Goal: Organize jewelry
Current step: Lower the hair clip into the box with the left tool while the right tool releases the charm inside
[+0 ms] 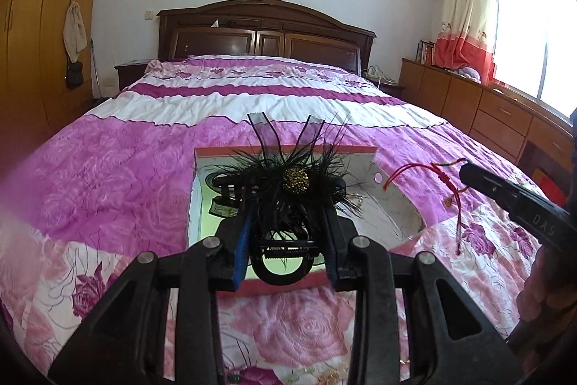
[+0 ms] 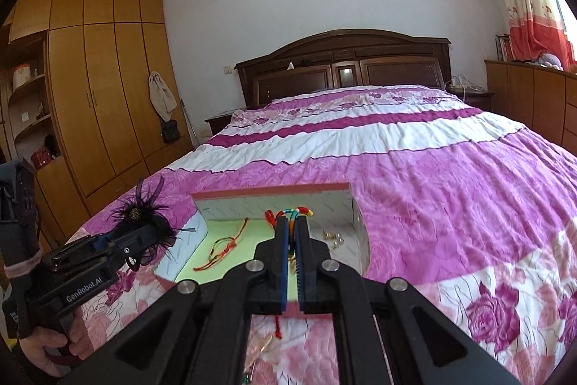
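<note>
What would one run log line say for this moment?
left gripper: shut on black feather hair clip | right gripper: shut on red braided cord bracelet | both above open cardboard box

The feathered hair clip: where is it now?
The feathered hair clip is held in the left gripper, raised over the open box on the bed.

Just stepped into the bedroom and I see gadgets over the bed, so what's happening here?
A person is sorting jewelry into an open box on the bed, a two-finger gripper in each hand. The left gripper is shut on a black feathered hair clip above the box. The right gripper is shut on a red cord bracelet. Another cord bracelet and small gold pieces already lie inside.
</note>
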Demonstrator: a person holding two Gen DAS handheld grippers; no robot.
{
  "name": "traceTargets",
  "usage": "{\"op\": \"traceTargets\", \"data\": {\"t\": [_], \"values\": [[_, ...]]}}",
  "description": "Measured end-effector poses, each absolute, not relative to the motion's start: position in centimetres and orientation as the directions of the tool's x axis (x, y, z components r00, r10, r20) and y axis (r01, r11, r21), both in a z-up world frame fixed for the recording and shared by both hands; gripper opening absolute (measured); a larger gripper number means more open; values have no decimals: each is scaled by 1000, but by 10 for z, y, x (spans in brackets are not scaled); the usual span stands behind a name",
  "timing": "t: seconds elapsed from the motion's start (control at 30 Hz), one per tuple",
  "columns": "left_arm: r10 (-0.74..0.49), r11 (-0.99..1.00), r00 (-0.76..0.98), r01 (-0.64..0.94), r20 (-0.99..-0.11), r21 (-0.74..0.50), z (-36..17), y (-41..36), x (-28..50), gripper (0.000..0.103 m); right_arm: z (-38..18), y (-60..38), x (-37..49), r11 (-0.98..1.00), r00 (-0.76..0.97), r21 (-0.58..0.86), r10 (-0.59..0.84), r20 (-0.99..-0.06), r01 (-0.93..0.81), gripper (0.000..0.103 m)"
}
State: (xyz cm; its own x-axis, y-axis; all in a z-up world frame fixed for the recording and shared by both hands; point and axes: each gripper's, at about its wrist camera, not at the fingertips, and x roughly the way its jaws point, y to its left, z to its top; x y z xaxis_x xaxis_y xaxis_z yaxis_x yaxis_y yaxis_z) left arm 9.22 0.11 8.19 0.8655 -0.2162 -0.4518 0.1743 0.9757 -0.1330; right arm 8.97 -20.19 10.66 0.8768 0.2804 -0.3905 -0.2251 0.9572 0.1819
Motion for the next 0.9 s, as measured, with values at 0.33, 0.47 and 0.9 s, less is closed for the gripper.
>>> {"op": "traceTargets", "data": {"t": [0.33, 0.47, 0.9], "values": [[-188, 981, 876, 151, -444, -118, 81, 1, 127, 26, 113, -194, 127, 962, 888, 163, 267, -375, -220, 5], [-178, 983, 878, 141, -444, -116, 77, 0, 141, 26, 109, -196, 144, 964, 889, 172, 256, -380, -204, 5], [-175, 983, 819, 115, -547, -143, 41, -3, 179, 26, 67, -193, 192, 970, 840, 176, 236, -488, -170, 5]]}}
